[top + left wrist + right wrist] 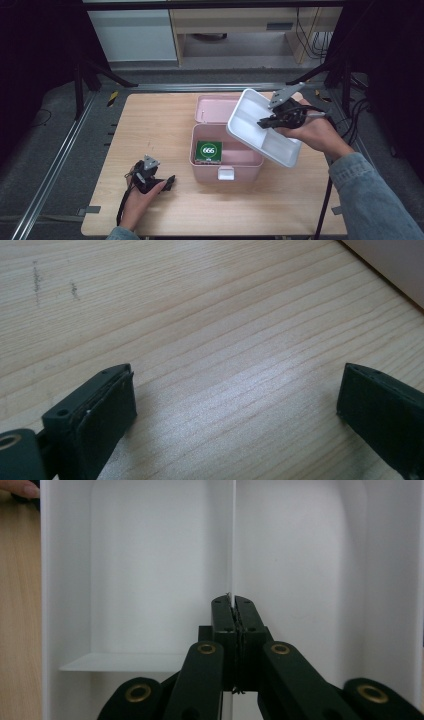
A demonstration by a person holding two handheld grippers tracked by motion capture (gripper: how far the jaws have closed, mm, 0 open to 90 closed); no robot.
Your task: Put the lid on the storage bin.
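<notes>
High view, white divided tray (pixel 250 122) tilted above the open pink box (pixel 225 155), right gripper (pixel 272 120) clamped on its thin divider, left gripper (pixel 167 182) jaws apart, left of the box.

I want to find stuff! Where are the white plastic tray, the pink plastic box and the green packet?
White plastic divided tray (pixel 250 120), high view, on its left compartment.
Pink plastic box (pixel 207 171), high view, on its front wall.
Green packet marked 666 (pixel 208 150), high view, on its label.

Tray (pixel 260 131) over box (pixel 226 159) (right half)
</notes>
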